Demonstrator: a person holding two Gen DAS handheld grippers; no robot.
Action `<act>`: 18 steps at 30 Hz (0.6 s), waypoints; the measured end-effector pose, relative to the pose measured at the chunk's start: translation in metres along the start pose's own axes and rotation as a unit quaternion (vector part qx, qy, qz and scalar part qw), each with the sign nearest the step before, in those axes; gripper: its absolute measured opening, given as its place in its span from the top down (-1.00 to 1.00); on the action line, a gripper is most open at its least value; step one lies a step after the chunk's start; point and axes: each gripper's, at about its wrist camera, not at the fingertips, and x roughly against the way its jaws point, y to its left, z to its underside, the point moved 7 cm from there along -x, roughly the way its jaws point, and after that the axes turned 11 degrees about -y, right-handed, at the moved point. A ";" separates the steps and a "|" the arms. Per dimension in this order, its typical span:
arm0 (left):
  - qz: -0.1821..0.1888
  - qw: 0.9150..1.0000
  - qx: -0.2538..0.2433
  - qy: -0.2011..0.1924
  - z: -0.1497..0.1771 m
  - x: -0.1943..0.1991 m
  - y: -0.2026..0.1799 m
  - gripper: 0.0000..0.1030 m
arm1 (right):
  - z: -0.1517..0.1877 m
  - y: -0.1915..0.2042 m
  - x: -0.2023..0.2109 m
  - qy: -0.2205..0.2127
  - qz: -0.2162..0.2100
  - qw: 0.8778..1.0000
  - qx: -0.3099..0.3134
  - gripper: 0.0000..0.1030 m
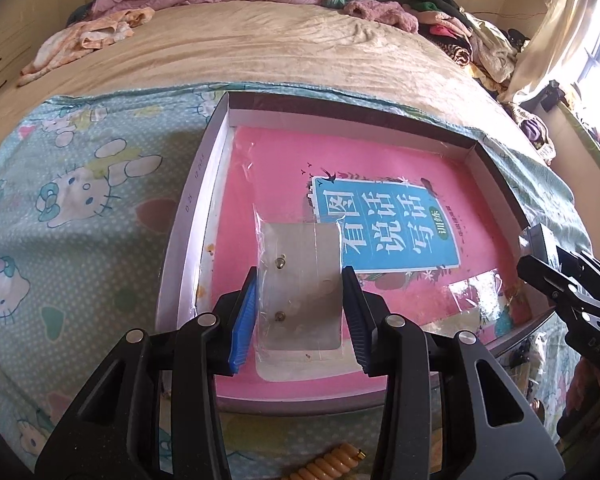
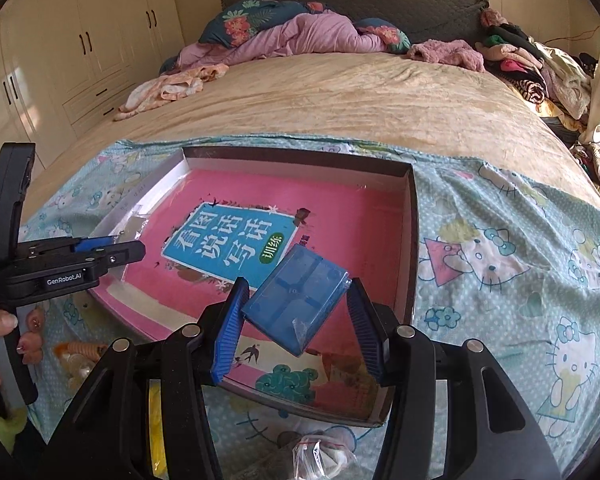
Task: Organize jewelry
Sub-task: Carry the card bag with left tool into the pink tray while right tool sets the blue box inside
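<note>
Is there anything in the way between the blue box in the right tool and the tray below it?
Nothing visible. The blue box, gripped in the right tool, hangs over the tray's near right corner, where only the flat pink book lies. The left tool holds its earring card over the tray's other side.

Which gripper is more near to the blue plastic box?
Right. The right gripper has the blue plastic box between its fingers; the left gripper is further left over the tray, holding an earring card.

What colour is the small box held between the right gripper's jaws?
Blue: the small box, wrapped in clear film, shows best in the right wrist view.
</note>
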 end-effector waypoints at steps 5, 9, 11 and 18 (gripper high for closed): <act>-0.004 1.000 -0.004 0.000 0.001 -0.001 0.002 0.36 | 0.011 -0.003 -0.012 0.018 0.008 1.000 -0.004 0.04; -0.001 1.000 -0.003 0.000 0.001 -0.001 0.005 0.33 | 0.014 -0.003 -0.015 0.025 0.008 1.000 -0.008 0.03; -0.002 1.000 -0.001 -0.001 0.001 0.000 0.005 0.27 | 0.014 -0.003 -0.014 0.026 0.008 1.000 -0.010 0.03; -0.003 1.000 0.006 -0.010 0.000 0.009 0.011 0.05 | 0.013 -0.005 0.001 0.009 0.012 1.000 -0.017 -0.17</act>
